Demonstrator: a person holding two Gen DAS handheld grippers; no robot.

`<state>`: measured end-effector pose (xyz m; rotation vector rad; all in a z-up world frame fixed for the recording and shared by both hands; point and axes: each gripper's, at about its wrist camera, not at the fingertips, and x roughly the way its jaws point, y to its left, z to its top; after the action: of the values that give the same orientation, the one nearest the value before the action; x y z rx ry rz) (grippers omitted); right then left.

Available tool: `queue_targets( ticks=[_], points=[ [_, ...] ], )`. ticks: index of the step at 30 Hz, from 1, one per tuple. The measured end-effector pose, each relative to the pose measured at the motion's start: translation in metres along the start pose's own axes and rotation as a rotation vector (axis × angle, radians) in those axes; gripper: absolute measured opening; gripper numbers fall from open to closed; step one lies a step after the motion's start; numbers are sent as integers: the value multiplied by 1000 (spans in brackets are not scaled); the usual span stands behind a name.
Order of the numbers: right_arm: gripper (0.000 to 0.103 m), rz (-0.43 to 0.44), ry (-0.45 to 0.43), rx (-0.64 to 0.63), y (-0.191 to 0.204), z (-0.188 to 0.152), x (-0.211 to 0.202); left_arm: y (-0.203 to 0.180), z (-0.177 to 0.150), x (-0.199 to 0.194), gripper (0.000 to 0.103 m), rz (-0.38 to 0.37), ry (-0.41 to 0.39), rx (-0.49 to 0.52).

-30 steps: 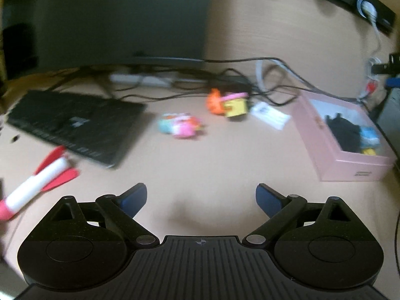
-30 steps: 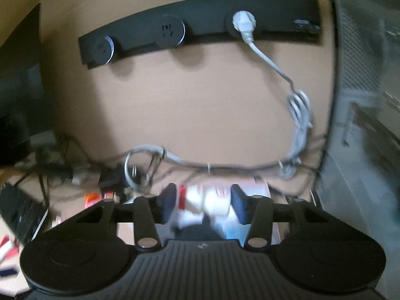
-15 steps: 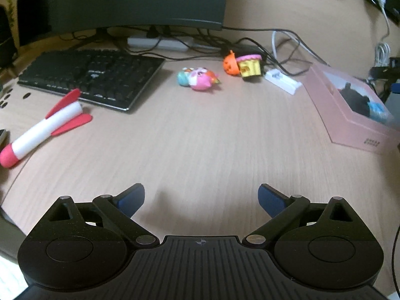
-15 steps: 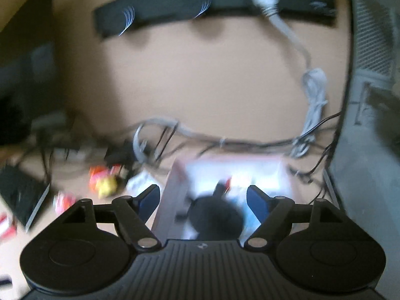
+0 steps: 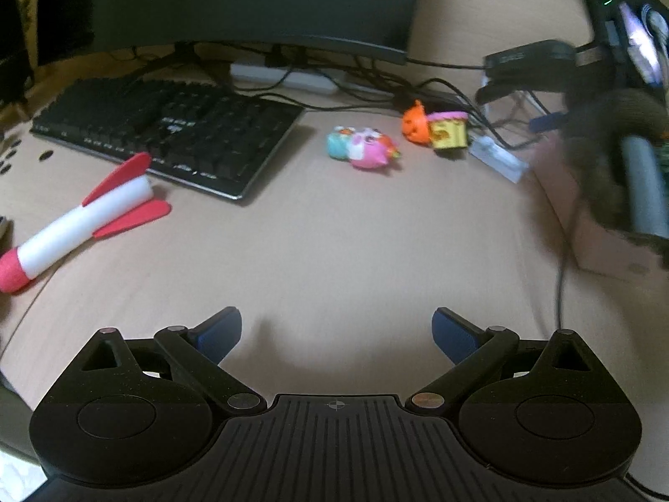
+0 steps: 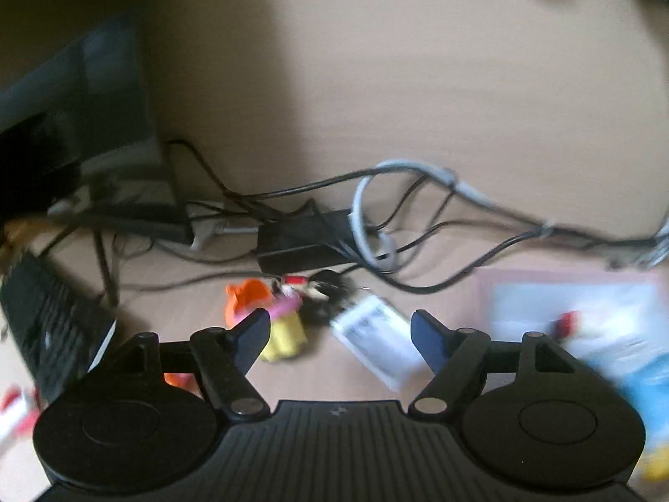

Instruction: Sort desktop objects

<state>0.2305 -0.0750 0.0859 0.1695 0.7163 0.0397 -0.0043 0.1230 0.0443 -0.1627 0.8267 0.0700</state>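
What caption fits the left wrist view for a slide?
Open left gripper hovers over the wooden desk, facing a red-and-white toy rocket, black keyboard and small colourful toys.

The left gripper (image 5: 336,328) has a matte black body with a ribbed central plate behind the fingers, marked by a small crosshair emblem at its front edge. Two round black housings flank the plate, each with a shallow disc. Angled black link arms run forward from silver pivot screws to blue fingertip pads (image 5: 219,330) — smaller silver screws cap the outer triangular brackets. The right gripper (image 6: 340,332) is built the same — black ribbed plate, silver screws, blue pads (image 6: 430,334).
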Motion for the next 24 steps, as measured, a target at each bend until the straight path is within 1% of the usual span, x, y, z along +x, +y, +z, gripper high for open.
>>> queue_targets(
  ticks=[3,6,8,9,10,12,13,14,15,16,17,19,21,22,23,24],
  points=[
    [76,3,13,70,15,7,34,13,6,9,100,-11,7,-23],
    [75,-10,8,32,34,12,59,19,17,18,100,-23,-5,-11],
    [65,-9,13,-14,42,11,71,20,26,25,101,-39,-23,3],
    [62,11,19,-34,44,8,75,19,29,28,101,-46,-30,9],
    [55,31,39,-49,44,6,78,18,34,31,101,-53,-37,20],
    [52,65,57,-94,46,-3,72,13,42,39,101,-66,-43,43],
    [52,96,78,-102,45,-8,65,10,46,42,101,-78,-50,58],
    [52,154,108,-93,42,-13,54,8,49,44,101,-88,-59,68],
    [52,232,132,-78,38,-20,38,6,50,45,101,-97,-66,76],
    [54,270,127,-72,34,-25,23,4,52,48,101,-107,-68,84],
    [61,272,104,-74,31,-30,9,3,53,51,101,-113,-63,85],
    [66,183,18,-75,25,-31,-10,-1,53,57,101,-128,-47,84],
    [66,54,-36,-78,23,-27,-11,-3,53,61,101,-138,-37,88],
    [63,0,-40,-85,24,-25,-5,-5,53,63,101,-143,-32,91],
    [52,-38,-35,-94,24,-21,2,-6,52,64,101,-147,-26,95],
    [47,-86,-31,-108,26,-19,13,-7,52,65,101,-149,-21,99]
  ],
)
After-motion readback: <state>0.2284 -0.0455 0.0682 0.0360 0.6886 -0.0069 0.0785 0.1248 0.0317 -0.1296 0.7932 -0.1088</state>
